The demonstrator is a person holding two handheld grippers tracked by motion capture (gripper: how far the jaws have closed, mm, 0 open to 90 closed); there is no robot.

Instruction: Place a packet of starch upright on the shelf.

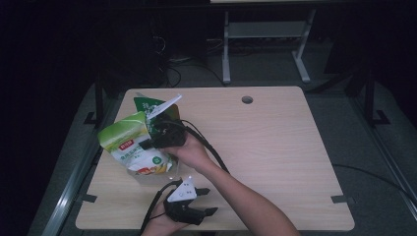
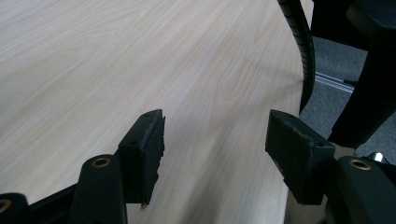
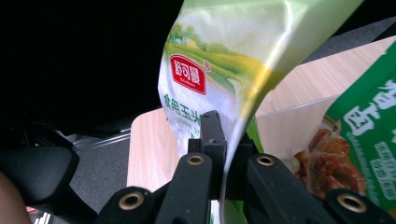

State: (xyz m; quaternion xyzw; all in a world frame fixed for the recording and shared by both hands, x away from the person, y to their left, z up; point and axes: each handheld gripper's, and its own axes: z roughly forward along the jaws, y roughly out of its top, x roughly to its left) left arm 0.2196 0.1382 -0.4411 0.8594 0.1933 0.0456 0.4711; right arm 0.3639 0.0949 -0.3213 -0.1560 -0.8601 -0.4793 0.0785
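Observation:
A light green and white food packet is raised over the table's left side, and my right gripper is shut on its edge. In the right gripper view the packet hangs tilted, pinched between the two black jaws of that gripper. Just behind it a clear plastic box holds a dark green packet. That dark green packet sticks up behind the gripper. My left gripper stays low near the front edge, open, with nothing between its jaws.
The wooden table has a round cable hole at the back. The clear box stands at the left. The right forearm crosses from the bottom toward it. A black ribbed cable hangs by the table's edge.

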